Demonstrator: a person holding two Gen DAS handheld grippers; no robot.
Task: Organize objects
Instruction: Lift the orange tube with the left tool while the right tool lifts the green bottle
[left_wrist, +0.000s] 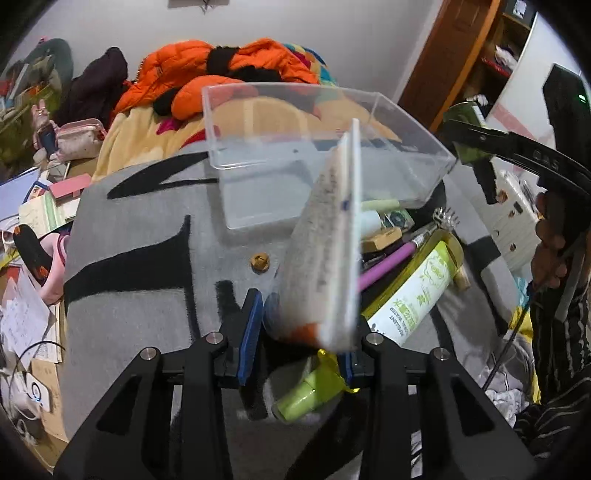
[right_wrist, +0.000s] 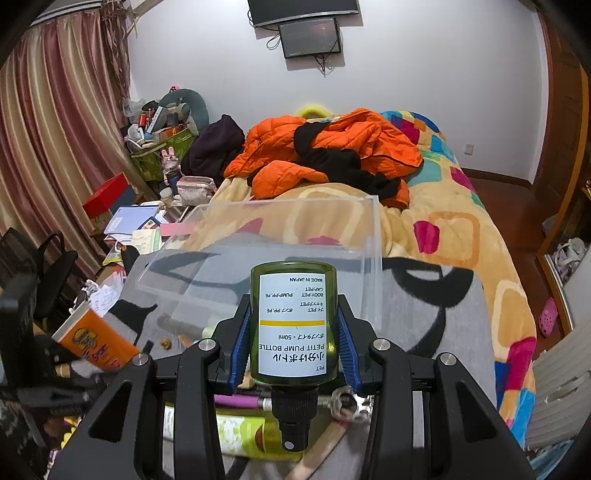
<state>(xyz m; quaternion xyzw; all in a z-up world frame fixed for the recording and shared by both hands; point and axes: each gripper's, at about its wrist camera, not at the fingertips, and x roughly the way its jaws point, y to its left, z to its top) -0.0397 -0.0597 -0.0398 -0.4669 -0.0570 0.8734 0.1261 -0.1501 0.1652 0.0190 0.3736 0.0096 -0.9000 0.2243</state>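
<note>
**Blue pads, two loads over the grey blanket**

Blue-padded, the left gripper (left_wrist: 303, 332) pointed steeply down with a white carton (left_wrist: 325, 258) standing tilted between its jaws (its orange lower end badly blurred). A sliver of gap showed at the left pad, so the jaws stood partly apart and did not visibly press on the carton; the right pad was hidden behind it. Just below, at 6 o'clock in the left wrist view, lay a lime-green cap wrapped in yellow film (left_wrist: 310, 395). At 3 o'clock from the carton a heap rested on the grey blanket (left_wrist: 147, 221): a yellow-green toilet water bottle (left_wrist: 413, 291), a purple pen (left_wrist: 388, 262) and smaller bits too jumbled to name. A small brown knob (left_wrist: 260, 262) sat alone at 9 o'clock from the carton.

The right gripper (right_wrist: 294, 314) was clamped, narrowly parted, on a dark green pump bottle (right_wrist: 293, 325), its nozzle towards the camera and its label upside down.

Beyond both, at 12 o'clock, the clear plastic box (left_wrist: 258, 147) (right_wrist: 378, 240) sat on the blanket with nothing visible inside. Farther still at 12 o'clock, an orange jacket (left_wrist: 221, 70) (right_wrist: 332, 147) lay crumpled on the bed.
</note>
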